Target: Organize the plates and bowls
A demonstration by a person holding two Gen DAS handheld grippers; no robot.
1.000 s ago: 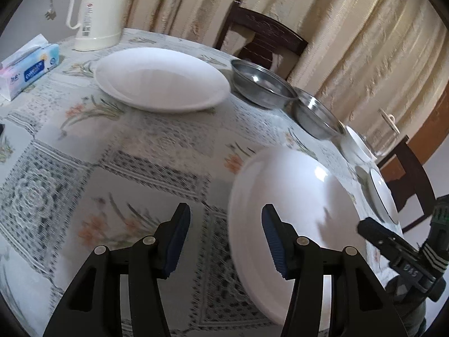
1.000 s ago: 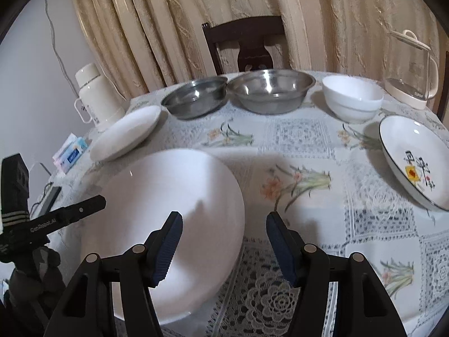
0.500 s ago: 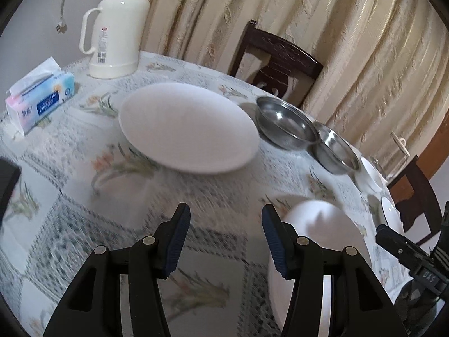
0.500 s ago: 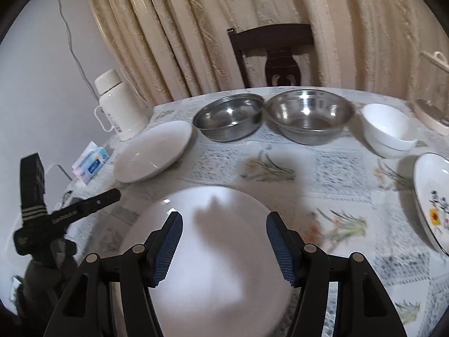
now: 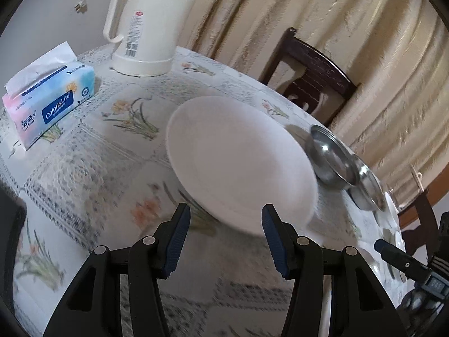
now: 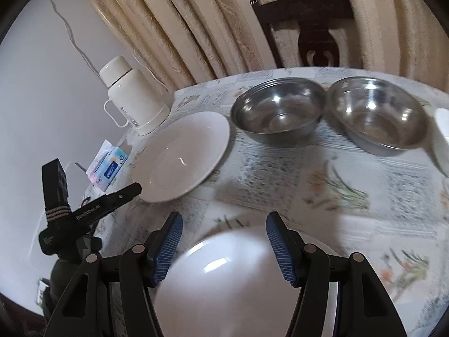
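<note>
A plain white plate lies on the flowered tablecloth, and my left gripper is open just short of its near rim, nothing between the fingers. The same plate shows at mid-left in the right wrist view. A second white plate lies under my right gripper, which is open above its far rim. Behind the plates stand two steel bowls, seen also as a left steel bowl and a right steel bowl. A white bowl sits cut off at the right edge.
A cream thermos jug and a tissue pack stand at the table's far left. A dark wooden chair is behind the table, before beige curtains. The left gripper's body shows at the left in the right wrist view.
Both grippers moved forward and leftward over the table. The far white plate now sits right ahead of the left fingers; the near plate slid lower in the right view.
</note>
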